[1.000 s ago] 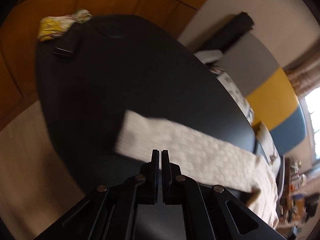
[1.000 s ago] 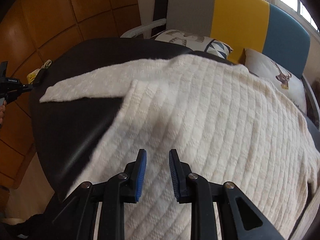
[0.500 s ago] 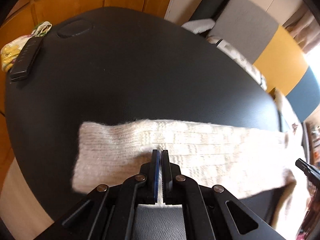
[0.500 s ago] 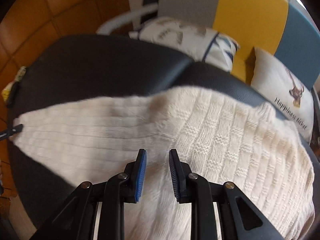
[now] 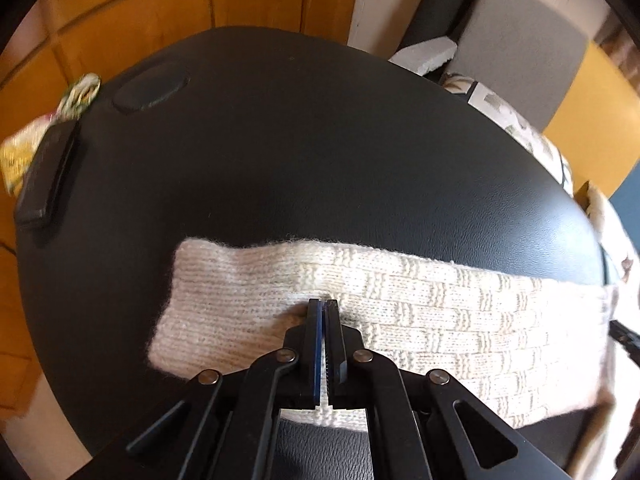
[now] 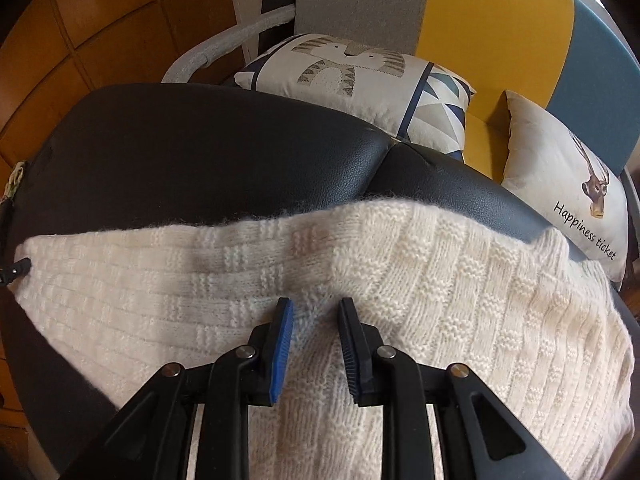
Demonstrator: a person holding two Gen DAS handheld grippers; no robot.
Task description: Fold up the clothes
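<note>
A cream knitted sweater lies on a black leather surface (image 5: 300,140). Its sleeve (image 5: 440,312) stretches flat to the left, cuff end at the left. My left gripper (image 5: 323,302) is shut, its tips pinching a small pucker of the sleeve near the cuff. In the right wrist view the sweater body (image 6: 480,300) spreads to the right and the sleeve runs off to the left. My right gripper (image 6: 316,306) stands open with its tips down on the knit where sleeve meets body, with nothing clamped. The lower part of the sweater is hidden under the grippers.
A dark remote control (image 5: 48,176) and a yellow patterned packet (image 5: 16,156) lie at the far left edge of the surface. Two printed cushions (image 6: 360,76) (image 6: 560,176) lean against a grey, yellow and blue backrest behind. Wooden panelling stands beyond.
The left gripper carried the sleeve out and down; it now lies flat and straight. The right gripper moved up the sweater body to the shoulder area, its jaws unchanged.
</note>
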